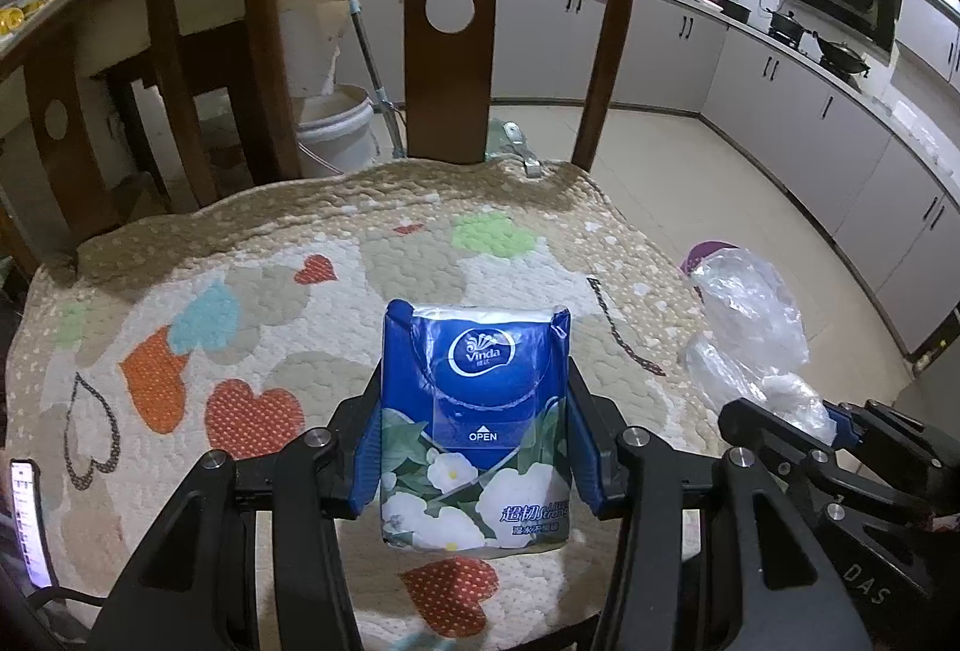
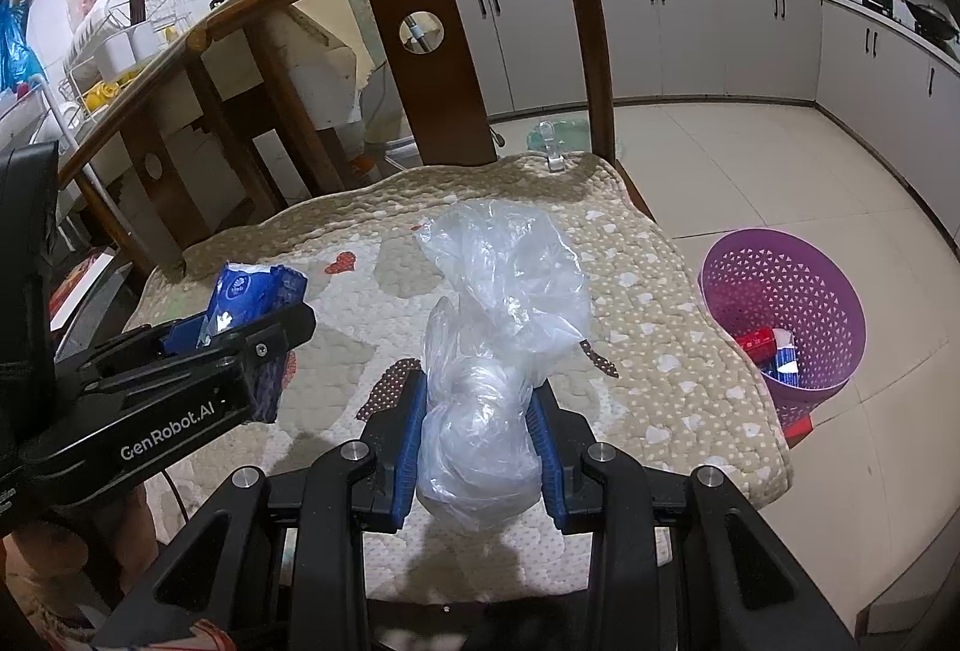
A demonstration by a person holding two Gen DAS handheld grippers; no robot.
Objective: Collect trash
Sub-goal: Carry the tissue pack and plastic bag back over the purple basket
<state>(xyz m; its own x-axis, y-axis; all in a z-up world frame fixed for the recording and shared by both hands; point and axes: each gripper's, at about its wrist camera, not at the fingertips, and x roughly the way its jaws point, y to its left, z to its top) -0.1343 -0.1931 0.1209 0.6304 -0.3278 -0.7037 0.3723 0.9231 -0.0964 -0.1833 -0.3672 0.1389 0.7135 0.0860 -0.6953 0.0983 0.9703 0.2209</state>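
My left gripper [image 1: 474, 435] is shut on a blue Vinda tissue pack [image 1: 474, 411] and holds it just above the cushioned chair seat [image 1: 252, 291]. My right gripper [image 2: 480, 441] is shut on a crumpled clear plastic bag [image 2: 498, 351] over the same seat [image 2: 648, 327]. The bag also shows at the right of the left wrist view [image 1: 744, 327], with the right gripper [image 1: 834, 429] shut on its lower end. The left gripper [image 2: 240, 339] and the tissue pack [image 2: 252, 291] appear at the left of the right wrist view.
A purple mesh waste basket [image 2: 786, 303] stands on the tiled floor right of the chair, with red and blue packaging inside. The wooden chair back [image 1: 450, 21] rises behind the seat. A white bucket [image 1: 336, 129] and a mop handle stand behind it. Kitchen cabinets line the far wall.
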